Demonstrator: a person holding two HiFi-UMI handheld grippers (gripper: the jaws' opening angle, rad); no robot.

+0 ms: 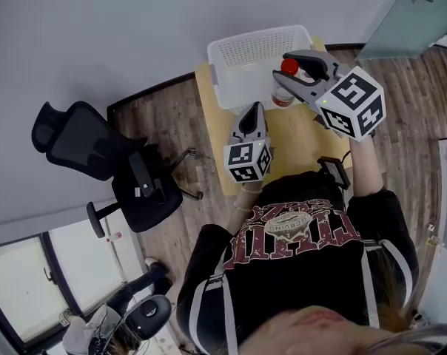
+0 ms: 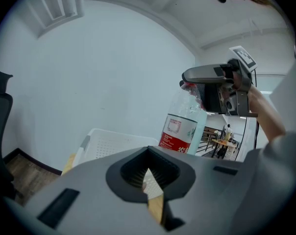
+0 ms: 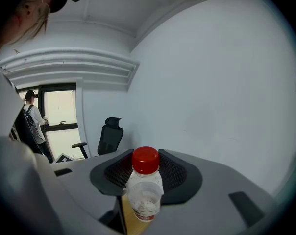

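Observation:
A clear plastic bottle [image 1: 283, 93] with a red cap [image 1: 288, 66] and a red-and-white label hangs upright over the wooden table [image 1: 301, 143]. My right gripper [image 1: 286, 74] is shut on its neck, just under the cap. The right gripper view shows the bottle [image 3: 144, 195] standing between the dark pads [image 3: 173, 173]. My left gripper [image 1: 251, 112] is lower and to the left, shut, with nothing in it. From the left gripper view, the shut left gripper [image 2: 148, 169] points toward the bottle [image 2: 181, 126] and the right gripper [image 2: 207, 77].
A white perforated basket [image 1: 225, 59] stands at the table's far end, just behind the bottle. A black office chair [image 1: 98, 154] is on the wooden floor to the left, by a window. A grey wall is behind. A person [image 3: 30, 119] stands by a far window.

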